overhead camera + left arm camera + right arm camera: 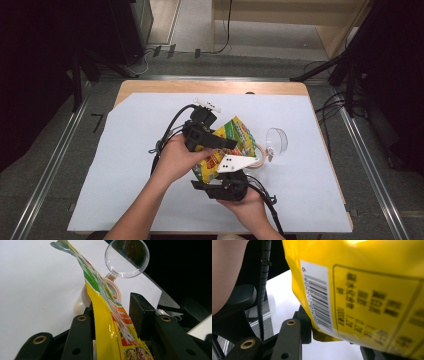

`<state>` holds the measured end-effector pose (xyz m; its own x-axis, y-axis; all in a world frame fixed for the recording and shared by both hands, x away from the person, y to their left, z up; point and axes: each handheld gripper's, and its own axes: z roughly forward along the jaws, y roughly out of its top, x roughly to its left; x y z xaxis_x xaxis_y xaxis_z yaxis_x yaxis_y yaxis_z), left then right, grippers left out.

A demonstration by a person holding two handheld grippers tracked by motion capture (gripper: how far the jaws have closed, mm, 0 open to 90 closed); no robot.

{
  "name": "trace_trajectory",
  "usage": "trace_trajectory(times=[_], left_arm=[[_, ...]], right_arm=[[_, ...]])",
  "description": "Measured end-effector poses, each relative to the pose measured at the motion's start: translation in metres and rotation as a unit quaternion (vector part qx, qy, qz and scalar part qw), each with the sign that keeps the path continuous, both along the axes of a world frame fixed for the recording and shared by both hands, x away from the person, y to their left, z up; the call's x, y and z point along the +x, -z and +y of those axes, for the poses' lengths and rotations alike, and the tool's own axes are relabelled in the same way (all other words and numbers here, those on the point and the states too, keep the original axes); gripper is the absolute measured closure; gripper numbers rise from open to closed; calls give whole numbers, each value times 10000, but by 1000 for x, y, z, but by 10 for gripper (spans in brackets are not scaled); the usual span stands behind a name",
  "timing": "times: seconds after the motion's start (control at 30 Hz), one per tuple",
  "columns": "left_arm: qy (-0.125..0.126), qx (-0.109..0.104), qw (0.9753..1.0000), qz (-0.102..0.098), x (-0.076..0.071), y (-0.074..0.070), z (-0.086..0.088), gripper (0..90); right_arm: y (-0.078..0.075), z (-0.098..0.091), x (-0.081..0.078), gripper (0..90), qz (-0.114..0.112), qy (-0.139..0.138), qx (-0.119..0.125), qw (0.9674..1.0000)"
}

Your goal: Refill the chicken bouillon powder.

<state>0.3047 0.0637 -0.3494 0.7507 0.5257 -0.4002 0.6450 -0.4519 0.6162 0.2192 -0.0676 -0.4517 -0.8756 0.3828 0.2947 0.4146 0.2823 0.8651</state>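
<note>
A white sheet covers the table (150, 150), with lots of bare room all around. At 6 o'clock, the right gripper (222, 186) jaws pinch the yellow bag (235, 135). The left gripper (112, 315) jaws stand apart around it. Toward 2 o'clock sits a clear cup (276, 140).

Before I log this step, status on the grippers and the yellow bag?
Left gripper: open, bag between jaws, pads apart. Right gripper: shut on bag's bottom edge. Clear-lidded jar just behind.
</note>
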Motion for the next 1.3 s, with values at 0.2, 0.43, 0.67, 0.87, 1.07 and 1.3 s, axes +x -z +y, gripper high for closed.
trace_trajectory(times=[0.2,0.43,0.67,0.87,1.07,1.3], left_arm=[[-247,142,9996,48,0,-1,1,758],[-202,189,9995,175,7,1,0,793],[-154,202,9996,153,9,-2,-4,793],[-99,200,9997,119,6,-5,-10,791],[-88,291,9994,185,14,-9,-15,798],[-72,194,9993,323,19,-9,-15,798]], right_arm=[[0,2,-2,639,-84,-119,-17,9999],[2,5,-4,604,-327,-205,-221,9990],[1,5,-1,653,-302,-94,-242,9992],[2,5,1,660,-109,-20,-124,9999],[-3,3,3,668,-1,38,-63,10000],[-7,0,4,664,39,88,-86,9999]])
